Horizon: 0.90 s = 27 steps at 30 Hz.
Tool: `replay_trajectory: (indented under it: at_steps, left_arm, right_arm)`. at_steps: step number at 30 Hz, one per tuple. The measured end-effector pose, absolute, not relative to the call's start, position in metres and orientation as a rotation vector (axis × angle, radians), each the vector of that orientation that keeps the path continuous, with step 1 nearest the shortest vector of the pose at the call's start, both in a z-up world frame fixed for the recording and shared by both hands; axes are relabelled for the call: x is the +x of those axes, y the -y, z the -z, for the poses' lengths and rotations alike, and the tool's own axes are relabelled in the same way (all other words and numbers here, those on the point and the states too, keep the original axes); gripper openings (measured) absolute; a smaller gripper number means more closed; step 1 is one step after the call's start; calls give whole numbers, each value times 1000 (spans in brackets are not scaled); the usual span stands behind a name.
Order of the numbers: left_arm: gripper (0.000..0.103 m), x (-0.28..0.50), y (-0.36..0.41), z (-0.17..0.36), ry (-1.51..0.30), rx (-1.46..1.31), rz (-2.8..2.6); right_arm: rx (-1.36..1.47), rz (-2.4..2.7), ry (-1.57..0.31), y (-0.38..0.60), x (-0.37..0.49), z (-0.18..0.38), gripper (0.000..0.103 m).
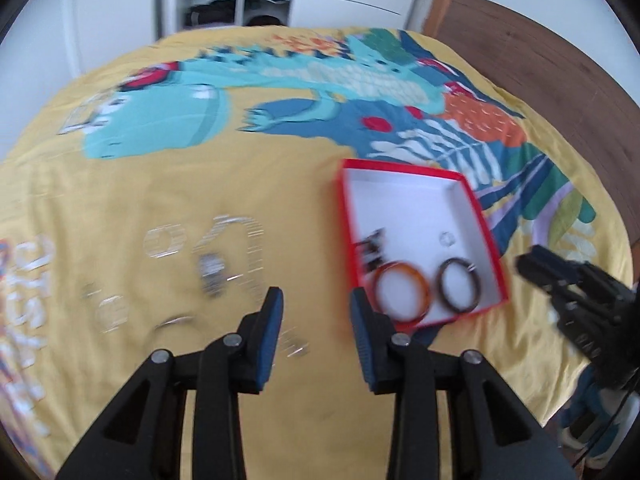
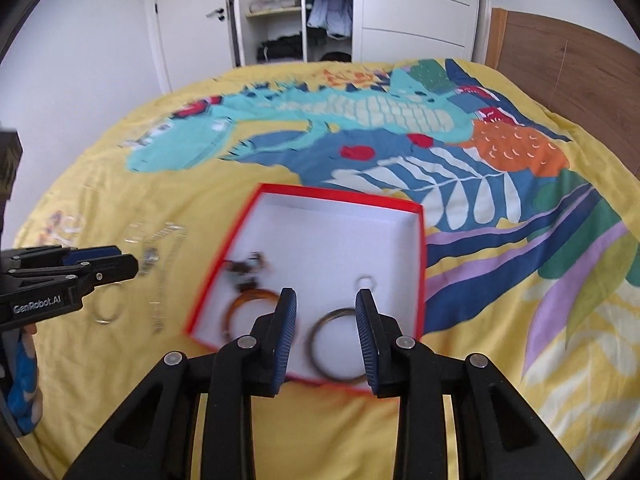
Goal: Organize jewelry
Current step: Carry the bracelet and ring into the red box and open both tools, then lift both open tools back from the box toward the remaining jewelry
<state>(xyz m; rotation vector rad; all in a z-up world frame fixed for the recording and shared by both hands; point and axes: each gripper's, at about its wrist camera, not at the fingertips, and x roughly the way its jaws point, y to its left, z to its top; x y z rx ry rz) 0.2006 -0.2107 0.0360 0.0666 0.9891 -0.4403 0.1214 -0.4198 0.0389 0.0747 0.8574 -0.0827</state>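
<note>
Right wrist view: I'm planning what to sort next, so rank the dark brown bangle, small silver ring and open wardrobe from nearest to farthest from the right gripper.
1. Dark brown bangle, in the red box's near end, showing between the right gripper's fingers.
2. Small silver ring, just beyond it in the box.
3. Open wardrobe, past the bed.

Blurred silver jewelry point(image 1: 212, 268) on bedspread point(image 1: 120, 184)

An open box point(image 2: 416, 240) is sitting on a bedspread point(image 2: 520, 340) covering a bed. Two bangles are lying side by side in the box's near end: one point(image 1: 403, 294) to the left, the other point(image 1: 459, 286) to the right. Loose jewelry, including a watch point(image 1: 212, 270), is lying on the bedspread left of the box. A wardrobe point(image 2: 280, 8) is standing behind the bed.
</note>
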Motion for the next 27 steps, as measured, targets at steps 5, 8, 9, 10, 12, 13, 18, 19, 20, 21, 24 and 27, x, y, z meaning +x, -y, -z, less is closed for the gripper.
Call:
replay_trajectory:
  at_steps: [5, 8, 9, 10, 12, 13, 18, 19, 20, 21, 24, 27]
  left_arm:
    - [33, 170, 124, -54, -967, 42, 312]
    - [33, 150, 74, -62, -957, -2, 242]
    - [33, 145, 61, -64, -953, -13, 223]
    - [33, 139, 47, -66, -949, -24, 202]
    - [33, 125, 21, -72, -936, -45, 166]
    - [33, 117, 8, -75, -929, -55, 144]
    - [33, 85, -31, -91, -901, -102, 100]
    - [33, 79, -36, -94, -894, -107, 95]
    - [33, 71, -43, -99, -884, -117, 92]
    - [33, 65, -47, -103, -875, -124, 88]
    - [34, 44, -58, -114, -840, -126, 72]
    - [42, 28, -67, -122, -816, -134, 61]
  right_arm:
    - [92, 26, -824, 383, 87, -65, 31]
    - [91, -3, -809, 361, 70, -77, 31]
    - [90, -13, -805, 354, 64, -81, 31]
    - [89, -21, -801, 348, 60, -83, 31]
    - [93, -39, -789, 335, 50, -90, 31]
    - [95, -48, -783, 329, 45, -93, 31]
    - [103, -83, -751, 304, 22, -107, 31]
    - [107, -89, -745, 299, 17, -109, 31]
    - [112, -96, -738, 294, 13, -112, 31]
    - [113, -103, -729, 289, 7, -115, 31]
    - [110, -124, -707, 276, -5, -122, 34]
    - [97, -144, -695, 262, -17, -128, 36]
